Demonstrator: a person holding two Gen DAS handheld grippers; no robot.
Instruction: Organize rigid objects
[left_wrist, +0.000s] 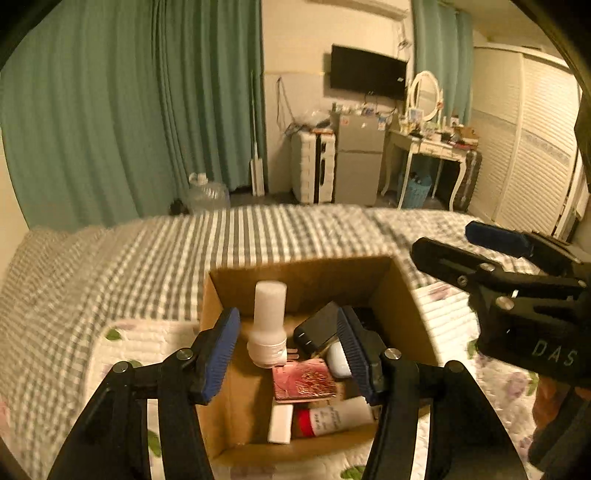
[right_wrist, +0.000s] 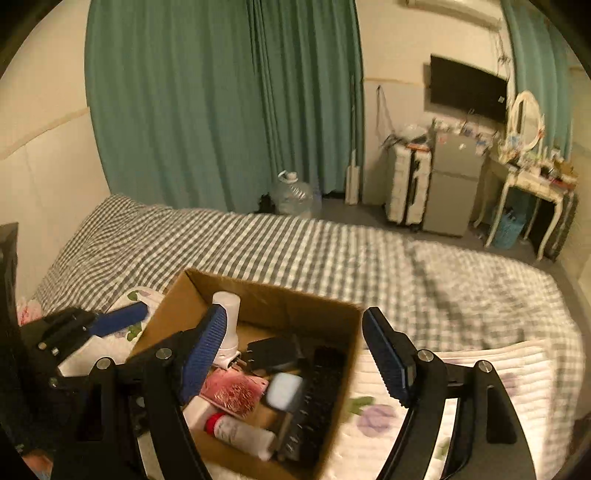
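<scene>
A cardboard box sits on the bed; it also shows in the right wrist view. Inside are a white bottle, a black charger, a pink patterned packet, a red-capped tube, a white block and a pale case. A black remote lies along the box's right wall. My left gripper is open and empty above the box. My right gripper is open and empty over the box; it also shows in the left wrist view.
The box rests on a white floral quilt over a grey checked bedspread. Beyond the bed are green curtains, a water jug, a suitcase, a small fridge and a dressing table.
</scene>
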